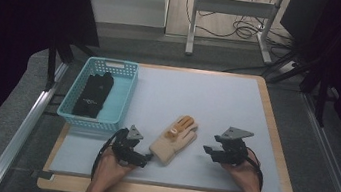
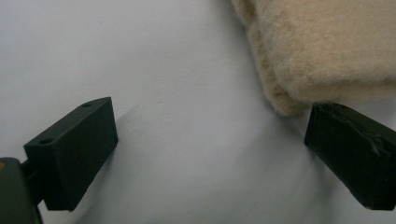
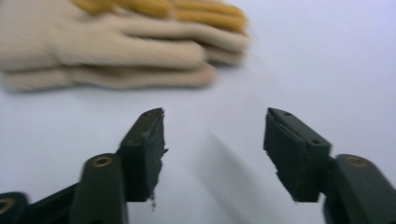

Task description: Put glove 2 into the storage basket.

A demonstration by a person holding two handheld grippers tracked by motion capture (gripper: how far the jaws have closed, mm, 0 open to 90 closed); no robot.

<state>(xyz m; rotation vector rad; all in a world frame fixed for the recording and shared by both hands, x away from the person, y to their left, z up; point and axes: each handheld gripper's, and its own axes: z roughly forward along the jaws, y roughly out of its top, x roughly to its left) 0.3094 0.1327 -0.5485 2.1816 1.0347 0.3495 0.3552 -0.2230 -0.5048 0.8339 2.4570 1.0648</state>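
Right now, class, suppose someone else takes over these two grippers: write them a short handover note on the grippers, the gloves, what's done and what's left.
Left gripper: open, at the cuff of the beige glove, one of its fingers right at the cuff's edge, nothing gripped.
Right gripper: open, empty, to the right of that glove, clear of it.
Beige glove lies flat on the mat.
Done: dark gloves lie in the blue basket.
Left, probably: grip the beige glove and move it to the basket.
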